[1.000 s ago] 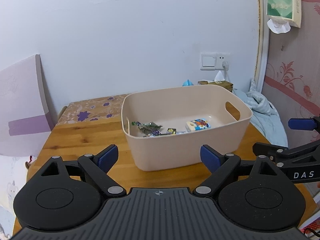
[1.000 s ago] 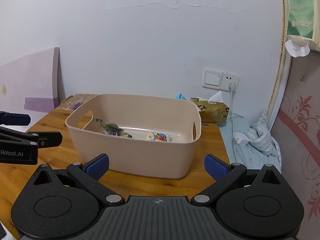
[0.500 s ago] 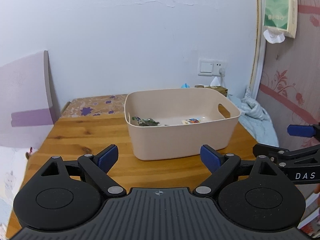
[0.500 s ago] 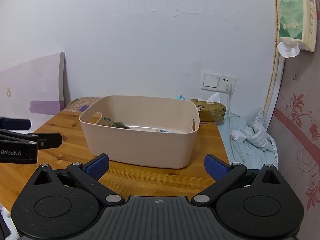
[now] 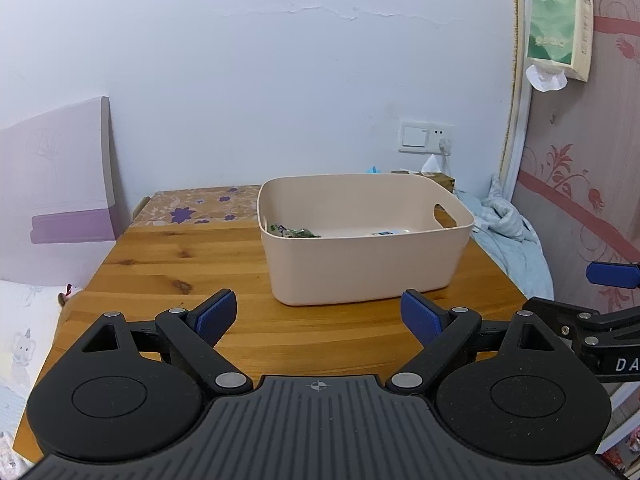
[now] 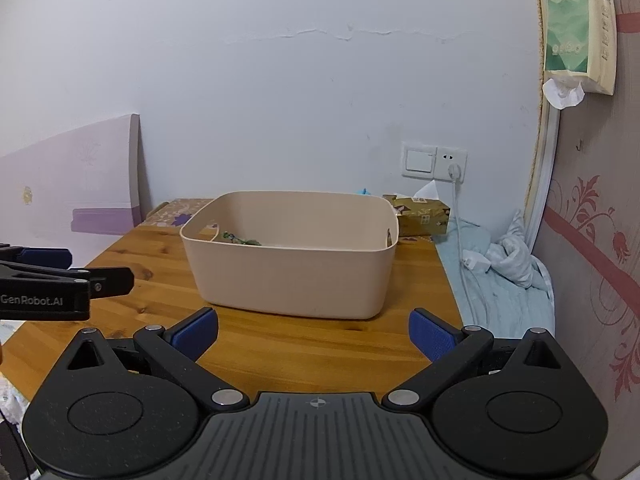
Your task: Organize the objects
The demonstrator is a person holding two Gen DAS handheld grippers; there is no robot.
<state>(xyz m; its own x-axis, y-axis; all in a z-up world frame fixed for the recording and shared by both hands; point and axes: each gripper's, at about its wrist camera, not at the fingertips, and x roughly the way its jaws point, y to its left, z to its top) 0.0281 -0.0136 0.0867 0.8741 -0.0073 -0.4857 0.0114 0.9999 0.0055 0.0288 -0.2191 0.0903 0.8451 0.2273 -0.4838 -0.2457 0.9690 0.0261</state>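
Observation:
A beige plastic bin [image 5: 368, 268] stands on the wooden table [image 5: 180, 272]; it also shows in the right wrist view [image 6: 296, 276]. Inside it lie green snack packets [image 5: 292, 233] at the left and a small colourful packet [image 5: 386, 233] at the right; most of the contents are hidden by the near wall. My left gripper [image 5: 318, 318] is open and empty, well in front of the bin above the table. My right gripper [image 6: 314, 338] is open and empty, also back from the bin, to the right of the left one.
A purple-and-white board [image 5: 60, 200] leans on the wall at left. A floral box [image 5: 200, 204] lies behind the table. A gold tissue box [image 6: 420, 216], a wall socket with cable [image 6: 450, 164] and bedding [image 6: 508, 280] are at right. A tissue pack [image 6: 576, 24] hangs high on the right.
Both grippers have pulled back and away from the bin, which now looks smaller and farther. The bin's contents have dropped mostly out of sight behind its near wall. Both grippers stayed open.

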